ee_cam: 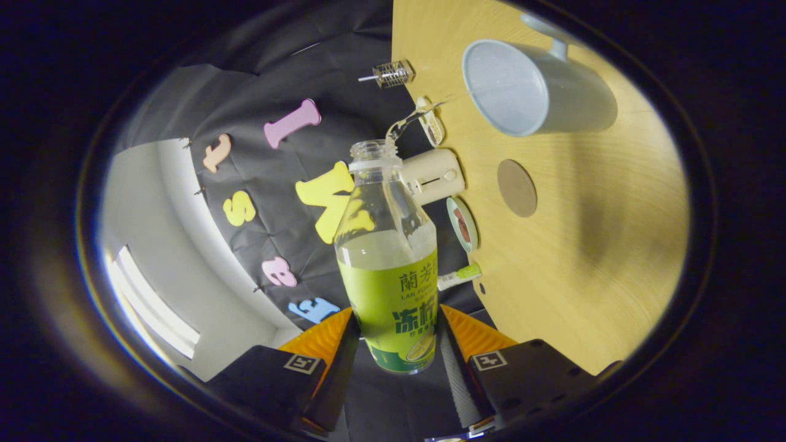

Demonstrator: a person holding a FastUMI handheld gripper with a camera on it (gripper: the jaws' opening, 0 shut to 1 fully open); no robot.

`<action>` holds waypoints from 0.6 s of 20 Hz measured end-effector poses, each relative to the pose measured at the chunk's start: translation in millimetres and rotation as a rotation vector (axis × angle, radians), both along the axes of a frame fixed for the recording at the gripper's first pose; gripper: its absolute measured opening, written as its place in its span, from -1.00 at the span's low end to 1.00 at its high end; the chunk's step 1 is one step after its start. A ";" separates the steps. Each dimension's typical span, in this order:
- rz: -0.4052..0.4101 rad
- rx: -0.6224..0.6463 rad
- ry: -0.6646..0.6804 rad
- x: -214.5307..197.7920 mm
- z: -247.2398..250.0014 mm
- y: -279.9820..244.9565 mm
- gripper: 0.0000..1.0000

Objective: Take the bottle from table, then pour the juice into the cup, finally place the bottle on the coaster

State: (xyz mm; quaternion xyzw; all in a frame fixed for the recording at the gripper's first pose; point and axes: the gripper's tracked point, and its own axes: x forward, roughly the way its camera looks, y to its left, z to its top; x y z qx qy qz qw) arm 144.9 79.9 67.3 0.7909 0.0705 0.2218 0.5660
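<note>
My gripper (396, 334) is shut on a clear bottle (387, 258) with a green label, both fingers pressing its lower sides. The bottle is uncapped and holds pale juice in its lower half. The whole view is rolled sideways, so the wooden table (583, 258) stands like a wall beside the bottle. A thin stream of juice (412, 118) arcs from the bottle's mouth toward the pale blue cup (534, 86), which stands on the table beyond the fingers. The round brown coaster (517, 188) lies on the table between the cup and the gripper.
Along the table's back edge sit a small wire-caged thing (393, 73), a cream box-shaped device (433, 175), a roll of tape (462, 224) and a green-capped tube (459, 277). A white wall with a bright window (153, 301) is off to one side.
</note>
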 end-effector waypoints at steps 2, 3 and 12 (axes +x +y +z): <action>-0.003 0.003 0.000 0.9 1.8 2.0 0.49; -0.002 0.008 -0.003 1.1 2.6 2.2 0.49; -0.001 0.048 -0.012 -1.9 9.4 1.1 0.49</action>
